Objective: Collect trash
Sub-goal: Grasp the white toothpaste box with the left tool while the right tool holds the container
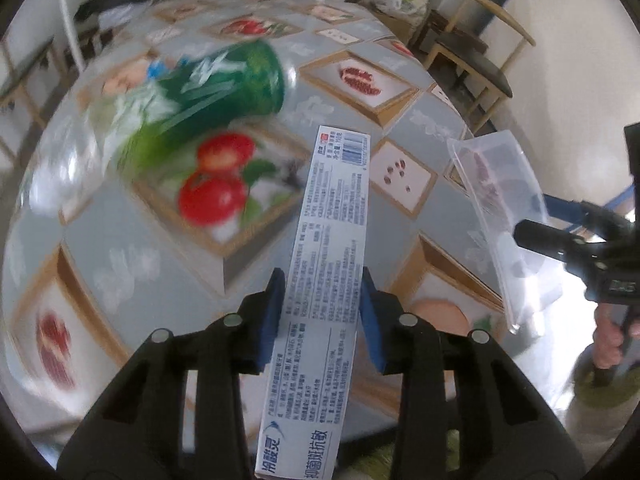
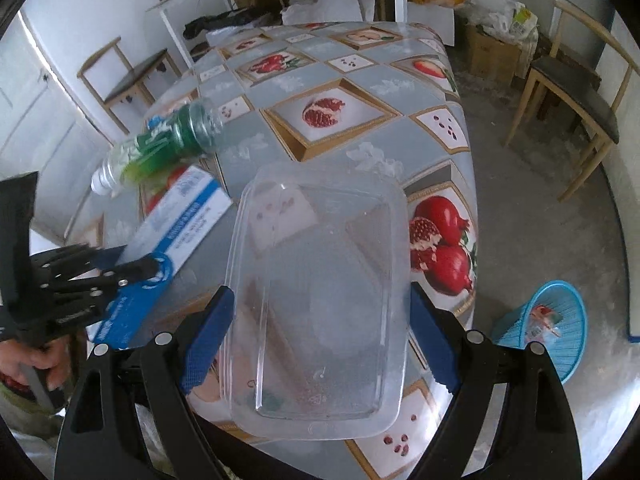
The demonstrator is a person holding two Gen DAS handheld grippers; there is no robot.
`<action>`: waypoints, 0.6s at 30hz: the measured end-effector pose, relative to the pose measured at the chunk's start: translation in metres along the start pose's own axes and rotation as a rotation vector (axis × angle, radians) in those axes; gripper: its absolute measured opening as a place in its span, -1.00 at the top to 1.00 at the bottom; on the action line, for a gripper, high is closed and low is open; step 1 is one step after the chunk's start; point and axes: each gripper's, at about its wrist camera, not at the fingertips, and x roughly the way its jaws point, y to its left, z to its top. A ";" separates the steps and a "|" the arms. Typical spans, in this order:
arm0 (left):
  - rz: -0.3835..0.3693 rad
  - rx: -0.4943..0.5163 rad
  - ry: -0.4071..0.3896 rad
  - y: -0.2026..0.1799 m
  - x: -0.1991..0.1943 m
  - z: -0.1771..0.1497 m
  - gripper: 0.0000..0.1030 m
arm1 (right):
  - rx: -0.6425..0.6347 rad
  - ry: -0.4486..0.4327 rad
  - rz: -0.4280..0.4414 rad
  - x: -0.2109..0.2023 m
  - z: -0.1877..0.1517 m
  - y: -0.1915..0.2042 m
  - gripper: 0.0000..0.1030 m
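A: What did the left gripper have?

B: It had a long white and blue cardboard toothpaste box. The box ran between its two blue pads, and the pads pressed on both long sides. The jaws stood narrow, squeezed on the box.

A: Where was the box?

B: It was over the bench, the one with the grey cloth with fruit pictures. The bar code end pointed away from the gripper. I could not tell if that far end touched the cloth.

A: And the right gripper?

B: It held a clear see-through plastic food tray. Its jaws stood wide, one blue pad on each long side of the tray. The tray was tilted up above the near edge of the bench.

A: Was there more trash?

B: Yes. A clear plastic bottle with a green label lay on its side on the bench, at the left. It was just past the far end of the toothpaste box. From the left gripper's camera it looked blurry.

A: Where could trash go?

B: A round light blue plastic basket stood on the floor, to the right of the bench. Some red and white bits lay in it.

A: Could you see the person?

B: Only a hand on the handle of the right gripper, and the other hand under the left gripper.
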 end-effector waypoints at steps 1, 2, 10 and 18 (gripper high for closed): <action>-0.006 -0.012 0.003 0.000 -0.002 -0.006 0.33 | -0.004 0.004 -0.001 0.000 -0.002 0.001 -0.62; -0.009 -0.021 0.008 -0.001 -0.004 -0.011 0.33 | -0.006 0.007 -0.002 0.000 -0.005 0.001 -0.62; 0.005 0.028 0.024 -0.014 -0.004 -0.006 0.09 | -0.002 0.023 -0.006 0.008 -0.007 0.003 -0.64; 0.044 0.076 0.024 -0.027 0.014 0.020 0.08 | 0.025 0.033 -0.007 0.014 -0.001 0.003 -0.66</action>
